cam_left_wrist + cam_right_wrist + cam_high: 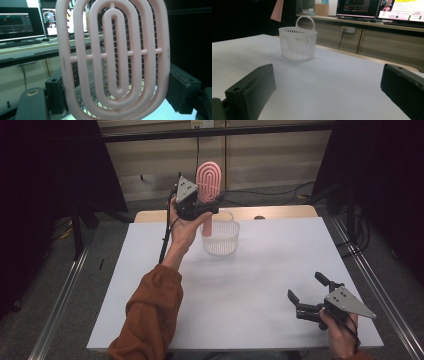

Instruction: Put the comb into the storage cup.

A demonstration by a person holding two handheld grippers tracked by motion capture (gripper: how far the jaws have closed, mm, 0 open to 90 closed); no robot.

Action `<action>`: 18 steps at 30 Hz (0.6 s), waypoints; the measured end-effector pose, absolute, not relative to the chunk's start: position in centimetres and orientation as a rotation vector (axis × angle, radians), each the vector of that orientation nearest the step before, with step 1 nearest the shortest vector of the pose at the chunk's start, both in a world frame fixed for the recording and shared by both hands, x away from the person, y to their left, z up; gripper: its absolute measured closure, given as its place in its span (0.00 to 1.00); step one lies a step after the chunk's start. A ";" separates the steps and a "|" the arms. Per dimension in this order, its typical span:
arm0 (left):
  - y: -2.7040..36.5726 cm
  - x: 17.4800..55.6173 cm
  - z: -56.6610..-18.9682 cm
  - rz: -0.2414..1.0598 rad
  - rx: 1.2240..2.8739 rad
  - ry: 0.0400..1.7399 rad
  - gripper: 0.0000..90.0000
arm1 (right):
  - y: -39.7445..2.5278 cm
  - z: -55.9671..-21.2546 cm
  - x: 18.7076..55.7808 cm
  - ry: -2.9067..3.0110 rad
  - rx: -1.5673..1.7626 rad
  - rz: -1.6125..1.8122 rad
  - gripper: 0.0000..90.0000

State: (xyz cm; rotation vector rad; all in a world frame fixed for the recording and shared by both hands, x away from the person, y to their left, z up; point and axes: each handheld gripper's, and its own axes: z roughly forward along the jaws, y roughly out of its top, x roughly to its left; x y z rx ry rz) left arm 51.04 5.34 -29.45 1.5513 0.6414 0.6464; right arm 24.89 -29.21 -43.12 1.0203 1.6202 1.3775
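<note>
Pink paddle brush [208,181]: held upright in the air above the far-left part of the tabletop [260,285], head up, handle hanging down toward the white basket [220,239]. Oval head is an open frame of concentric pink loops joined by short cross-bars; in the left gripper view [113,62] rows of thin bristles show through the slots.

Left tongs [199,206] are clamped on the brush low on the head, near where the handle begins; the left gripper view has one black jaw at either edge of the pink frame, touching it.

Handling, as a judgement: light, moulded plastic, fairly stiff, though the slotted head probably flexes a little under squeeze. Smooth surface, so could pivot or slip in the jaws if swung. Not fragile. Best hold looks like the solid neck or the handle; the open loops give less to press on, and the bristle face is poor purchase.

Basket: white, slatted sides, loop handle [305,20] standing up, sits on the tabletop just below and beside the brush handle. Looks empty in the right gripper view [297,43].

Right tongs [310,297]: low over the near-right tabletop, jaws wide apart, holding nothing, well apart from the basket.
</note>
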 end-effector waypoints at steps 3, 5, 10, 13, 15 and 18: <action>5.3 51.5 -29.7 0.646 1.536 0.656 0.23 | -29.2 -43.1 24.9 1.618 1.017 1.379 0.00; 5.3 51.9 -29.9 0.662 1.539 0.674 0.23 | -29.3 -43.1 24.9 1.619 1.014 1.380 0.00; 5.2 52.5 -30.7 0.690 1.544 0.702 0.23 | -29.2 -43.1 24.8 1.619 1.013 1.381 0.00; 4.9 52.6 -30.9 0.684 1.536 0.702 0.23 | -29.2 -43.1 24.8 1.621 1.013 1.381 0.00; 4.7 52.6 -31.0 0.674 1.533 0.690 0.23 | -29.2 -43.1 24.8 1.616 1.014 1.379 0.00; 4.3 52.5 -31.3 0.691 1.550 0.677 0.23 | -29.2 -43.1 24.8 1.617 1.015 1.379 0.00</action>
